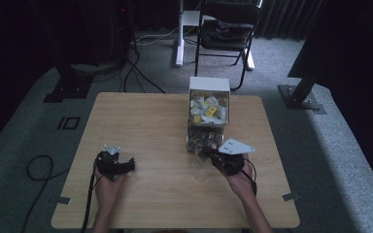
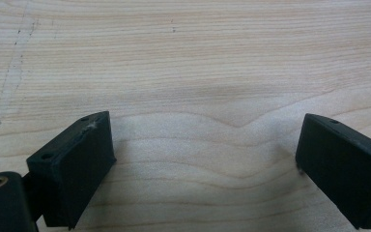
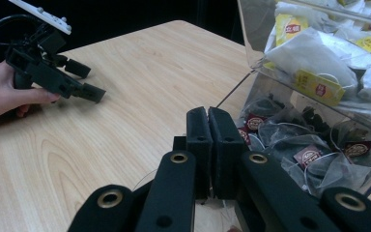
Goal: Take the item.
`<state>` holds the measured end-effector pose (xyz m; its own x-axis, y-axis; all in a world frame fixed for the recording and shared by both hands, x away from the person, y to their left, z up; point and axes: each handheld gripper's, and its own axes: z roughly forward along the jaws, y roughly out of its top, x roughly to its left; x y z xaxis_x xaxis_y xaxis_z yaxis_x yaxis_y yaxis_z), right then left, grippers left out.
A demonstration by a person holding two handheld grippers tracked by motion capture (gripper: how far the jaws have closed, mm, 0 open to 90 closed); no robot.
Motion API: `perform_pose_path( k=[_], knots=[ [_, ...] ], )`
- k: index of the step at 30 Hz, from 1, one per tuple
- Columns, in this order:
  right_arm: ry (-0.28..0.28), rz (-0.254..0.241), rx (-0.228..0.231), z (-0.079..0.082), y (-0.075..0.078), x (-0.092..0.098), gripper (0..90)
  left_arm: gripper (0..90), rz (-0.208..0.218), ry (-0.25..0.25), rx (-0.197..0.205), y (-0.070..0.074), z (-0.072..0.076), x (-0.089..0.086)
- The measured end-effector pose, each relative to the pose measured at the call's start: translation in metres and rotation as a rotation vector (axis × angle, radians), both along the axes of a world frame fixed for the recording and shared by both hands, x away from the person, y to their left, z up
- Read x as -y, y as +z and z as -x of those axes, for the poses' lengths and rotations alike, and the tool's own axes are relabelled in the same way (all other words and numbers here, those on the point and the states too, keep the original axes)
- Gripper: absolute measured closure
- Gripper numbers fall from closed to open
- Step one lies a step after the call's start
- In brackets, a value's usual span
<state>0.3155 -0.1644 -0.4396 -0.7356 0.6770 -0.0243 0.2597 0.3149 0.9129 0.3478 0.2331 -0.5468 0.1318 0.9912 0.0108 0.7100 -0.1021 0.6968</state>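
A clear box stands at the far middle of the wooden table. Its upper tier holds yellow-tagged tea bags. The open lower tier holds dark-tagged tea bags. My right gripper sits just in front of that lower tier. Its jaws are pressed together, and I see nothing between them. A faint clear curved rim lies under it; what it is I cannot tell. My left gripper rests low at the left, open over bare wood, and shows at the right gripper view's far left.
Behind the table stand a black folding chair and a white post. Cables run over the grey carpet at the left. Dark stand bases flank the table's far corners.
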Motion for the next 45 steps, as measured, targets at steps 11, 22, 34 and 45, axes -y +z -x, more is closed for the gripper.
perform_pose_path(
  k=[11,22,34,45],
  knots=[
    [0.011,0.012,-0.009,0.007,-0.004,0.001,88.3,7.0,-0.001,-0.004,-0.001,0.0,0.0,0.0],
    [0.014,0.023,-0.015,0.012,-0.01,-0.001,88.3,7.0,-0.001,-0.004,-0.001,0.0,0.0,0.0],
    [0.003,0.029,-0.025,0.011,-0.015,0.001,87.8,7.0,-0.001,-0.004,-0.001,0.0,0.0,0.0],
    [0.014,0.03,-0.014,0.011,-0.016,0.0,57.8,7.0,-0.001,-0.004,0.0,0.0,0.0,0.0]
  ],
)
